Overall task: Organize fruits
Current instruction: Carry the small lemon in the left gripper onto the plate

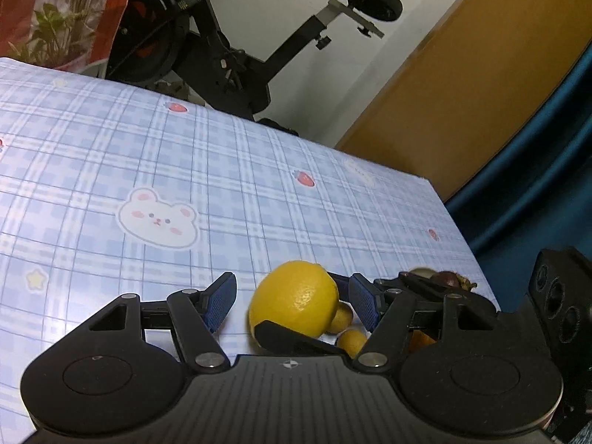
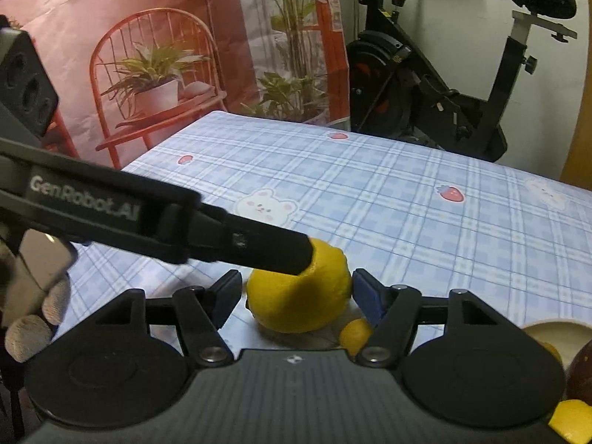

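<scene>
Yellow lemon point(image 2: 299, 296) is sitting on the checked tablecloth point(image 2: 370, 185), bracketed by the right gripper point(image 2: 296, 292), whose grip isn't clear, while the left gripper point(image 1: 292, 298) is gaping beside it; both crowding in risks nudging it rolling away

The left gripper's finger point(image 2: 266, 249) hides part of the lemon point(image 2: 299, 296). The bowl point(image 2: 555, 327) is cut off at the right edge.
</scene>
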{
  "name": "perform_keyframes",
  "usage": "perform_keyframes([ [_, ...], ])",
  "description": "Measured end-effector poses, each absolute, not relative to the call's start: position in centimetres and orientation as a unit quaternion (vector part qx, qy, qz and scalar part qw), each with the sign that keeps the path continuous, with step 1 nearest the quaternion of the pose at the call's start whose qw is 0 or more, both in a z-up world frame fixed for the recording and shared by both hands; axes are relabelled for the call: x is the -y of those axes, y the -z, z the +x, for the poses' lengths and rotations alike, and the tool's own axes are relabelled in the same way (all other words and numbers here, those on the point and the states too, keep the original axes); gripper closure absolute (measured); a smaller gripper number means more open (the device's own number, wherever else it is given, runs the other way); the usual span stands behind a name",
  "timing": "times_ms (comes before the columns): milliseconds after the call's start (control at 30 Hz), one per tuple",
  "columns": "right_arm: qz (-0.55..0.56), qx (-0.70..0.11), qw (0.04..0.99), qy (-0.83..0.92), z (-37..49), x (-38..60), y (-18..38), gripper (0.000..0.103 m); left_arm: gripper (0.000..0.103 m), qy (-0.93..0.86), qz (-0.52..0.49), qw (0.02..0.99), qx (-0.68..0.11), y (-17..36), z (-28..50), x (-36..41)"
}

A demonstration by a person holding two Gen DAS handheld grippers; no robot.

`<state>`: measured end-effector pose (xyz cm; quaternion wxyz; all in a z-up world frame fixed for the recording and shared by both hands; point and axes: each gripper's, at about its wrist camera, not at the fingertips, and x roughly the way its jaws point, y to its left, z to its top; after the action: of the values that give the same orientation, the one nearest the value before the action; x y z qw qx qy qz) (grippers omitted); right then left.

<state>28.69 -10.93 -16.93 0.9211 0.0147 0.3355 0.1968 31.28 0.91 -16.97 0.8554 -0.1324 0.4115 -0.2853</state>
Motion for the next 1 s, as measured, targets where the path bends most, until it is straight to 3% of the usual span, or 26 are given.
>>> perform_keyframes([
  [367, 0.027, -0.347, 0.911, -0.221, 28.6, 9.6, 17.7, 0.034, 0.034, 0.269, -0.164, 0.852, -0.418, 19.0, 30.3, -3.0],
  [467, 0.028, -0.353, 0.911, -0.211, 28.7, 9.2, 18.2, 0.038, 0.042, 0.275, -0.168, 0.852, -0.412, 19.0, 29.8, -3.1],
  [1000, 0.068, -0.323, 0.925, -0.190, 23.9, 10.4, 15.7, 0.041, 0.043, 0.261, -0.103, 0.884, -0.375, 15.6, 23.9, 0.2],
])
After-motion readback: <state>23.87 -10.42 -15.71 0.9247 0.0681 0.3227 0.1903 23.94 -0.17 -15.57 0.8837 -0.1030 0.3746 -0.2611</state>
